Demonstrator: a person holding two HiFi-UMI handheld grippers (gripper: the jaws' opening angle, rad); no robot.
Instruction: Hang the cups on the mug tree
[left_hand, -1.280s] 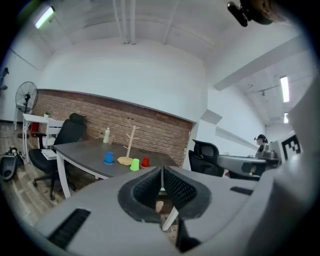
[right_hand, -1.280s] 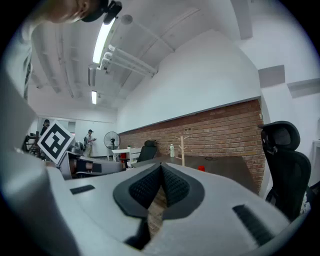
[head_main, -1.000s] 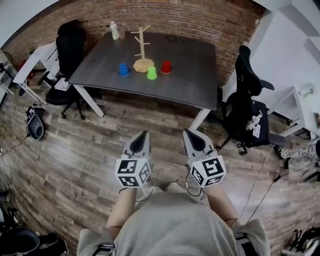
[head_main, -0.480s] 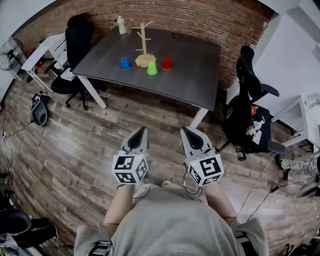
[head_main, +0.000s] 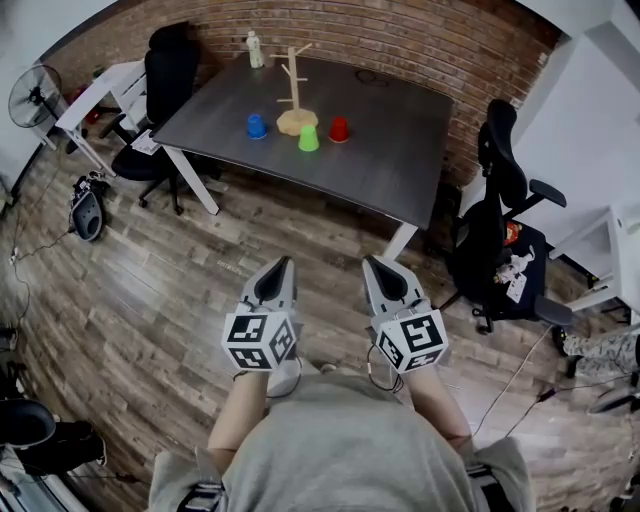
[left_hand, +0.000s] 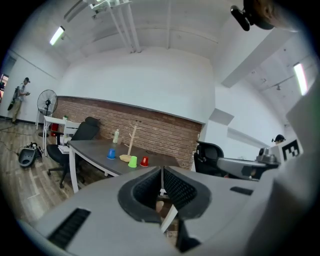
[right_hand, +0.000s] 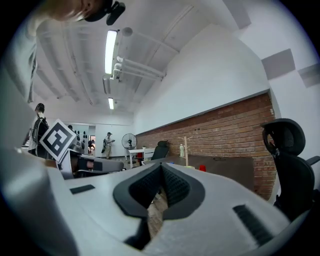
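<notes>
Far ahead on the dark grey table (head_main: 390, 165) stands a wooden mug tree (head_main: 295, 95) with bare pegs. Around its base sit a blue cup (head_main: 256, 126), a green cup (head_main: 308, 139) and a red cup (head_main: 339, 129), all upside down. The left gripper view shows the same mug tree (left_hand: 131, 142) and cups (left_hand: 132, 161) small in the distance. My left gripper (head_main: 284, 266) and right gripper (head_main: 371, 265) are held side by side above the wood floor, well short of the table. Both are shut with nothing between the jaws.
A white bottle (head_main: 255, 49) stands at the table's far left corner. A black office chair (head_main: 165, 95) is at the table's left and another black chair (head_main: 495, 235) at its right. A white desk (head_main: 95, 95) and a fan (head_main: 35, 95) are at far left. Cables lie on the floor.
The table with the cups has shifted slightly right and down in the head view, and the fan has come into sight at left. Both grippers stay shut, side by side.
</notes>
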